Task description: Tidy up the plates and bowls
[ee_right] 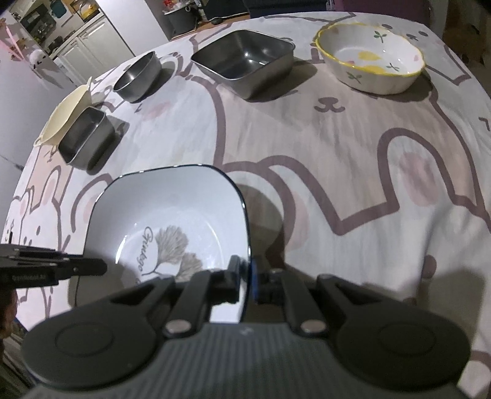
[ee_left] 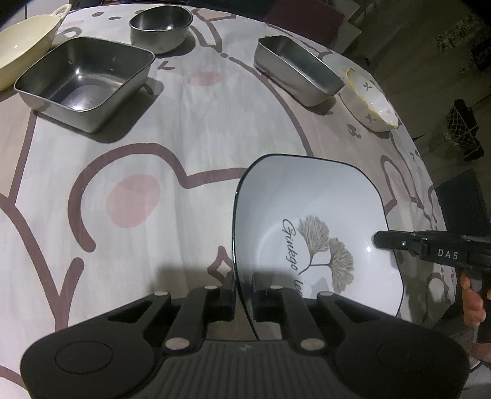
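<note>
A white square dish (ee_left: 307, 190) with a dark rim and a ginkgo leaf print sits between both grippers over the patterned tablecloth. My left gripper (ee_left: 242, 296) is shut on the dish's left rim, with one finger inside and one outside. Opposite it, my right gripper (ee_right: 249, 277) is shut on the right rim of the dish (ee_right: 172, 196). The right gripper (ee_left: 380, 239) also reaches in from the right in the left wrist view. The left gripper (ee_right: 102, 266) enters from the left in the right wrist view.
Across the far side of the table stand a cream handled bowl (ee_left: 21, 46), a square steel tray (ee_left: 83, 83), a round steel bowl (ee_left: 159, 27), a rectangular steel tray (ee_left: 297, 70) and a floral bowl with a yellow rim (ee_right: 371, 61). A hand (ee_left: 472, 304) shows at the right edge.
</note>
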